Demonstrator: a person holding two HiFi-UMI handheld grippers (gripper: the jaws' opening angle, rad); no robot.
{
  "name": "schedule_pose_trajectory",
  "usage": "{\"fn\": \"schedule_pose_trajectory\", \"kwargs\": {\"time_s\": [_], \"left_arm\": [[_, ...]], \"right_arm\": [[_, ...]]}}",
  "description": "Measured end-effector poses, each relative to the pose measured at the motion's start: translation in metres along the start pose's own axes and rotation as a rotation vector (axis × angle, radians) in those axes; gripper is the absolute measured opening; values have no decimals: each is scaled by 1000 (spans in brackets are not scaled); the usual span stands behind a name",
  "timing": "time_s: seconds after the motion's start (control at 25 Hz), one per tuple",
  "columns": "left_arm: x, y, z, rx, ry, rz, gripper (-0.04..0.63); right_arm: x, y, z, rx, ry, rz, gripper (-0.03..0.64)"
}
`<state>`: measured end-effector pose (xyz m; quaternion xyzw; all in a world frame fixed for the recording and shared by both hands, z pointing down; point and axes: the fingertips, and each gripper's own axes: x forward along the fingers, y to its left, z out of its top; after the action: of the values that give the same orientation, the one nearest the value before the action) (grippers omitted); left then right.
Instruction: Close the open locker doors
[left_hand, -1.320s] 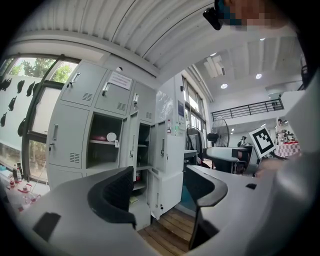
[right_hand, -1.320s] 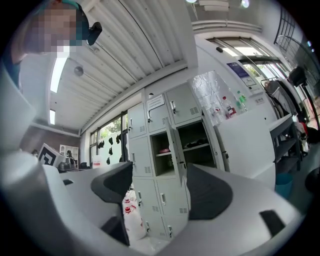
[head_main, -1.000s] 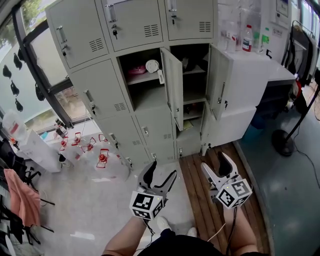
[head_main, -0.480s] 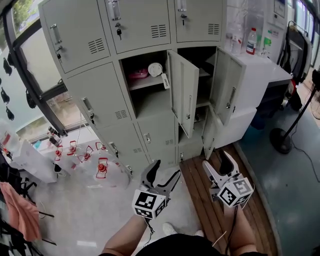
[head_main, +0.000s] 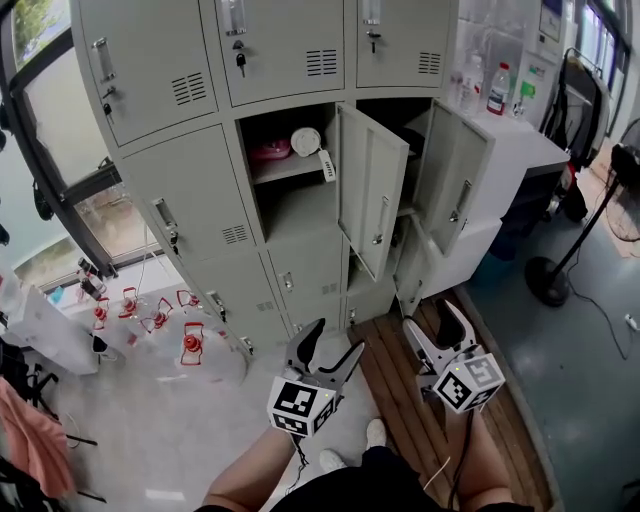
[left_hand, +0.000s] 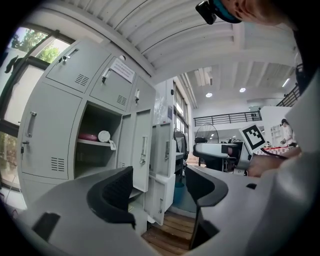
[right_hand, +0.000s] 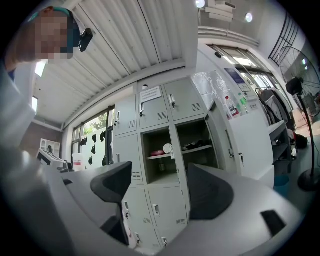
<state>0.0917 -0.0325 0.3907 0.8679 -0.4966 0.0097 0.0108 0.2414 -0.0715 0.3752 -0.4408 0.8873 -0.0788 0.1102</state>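
A bank of grey lockers (head_main: 190, 190) stands ahead of me. Its middle compartment has a door (head_main: 372, 190) swung out, showing a shelf with a pink item and a white round thing (head_main: 305, 140). To the right a second door (head_main: 457, 190) hangs open, and below it a smaller lower door (head_main: 410, 268) is ajar. My left gripper (head_main: 330, 342) and right gripper (head_main: 432, 322) are held low in front of the lockers, both open and empty, apart from every door. In the left gripper view the open doors (left_hand: 141, 150) show between the jaws of the left gripper (left_hand: 159, 187). The right gripper (right_hand: 162, 187) faces the open compartments (right_hand: 161, 155).
A white counter (head_main: 520, 135) with bottles (head_main: 497, 78) adjoins the lockers on the right. A fan stand's base (head_main: 550, 282) sits on the blue floor. Wooden boards (head_main: 400, 395) lie under my right gripper. Red-capped items (head_main: 190, 340) stand by the window at left.
The lockers have drawn nearer and sit lower in the head view as the person stepped forward. Both grippers stay open and hold their place.
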Motion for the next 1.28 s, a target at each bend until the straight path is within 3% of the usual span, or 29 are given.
{"fn": "schedule_pose_trajectory", "kwargs": {"time_s": [0.44,1.28], "left_arm": [[46,12,11,31,-10,-18,336],[204,37,24,65,-19,24,334]], "right_arm": [[38,-28,6,13,-11,13,344],[137,-137,18,54,1,125,333]]}}
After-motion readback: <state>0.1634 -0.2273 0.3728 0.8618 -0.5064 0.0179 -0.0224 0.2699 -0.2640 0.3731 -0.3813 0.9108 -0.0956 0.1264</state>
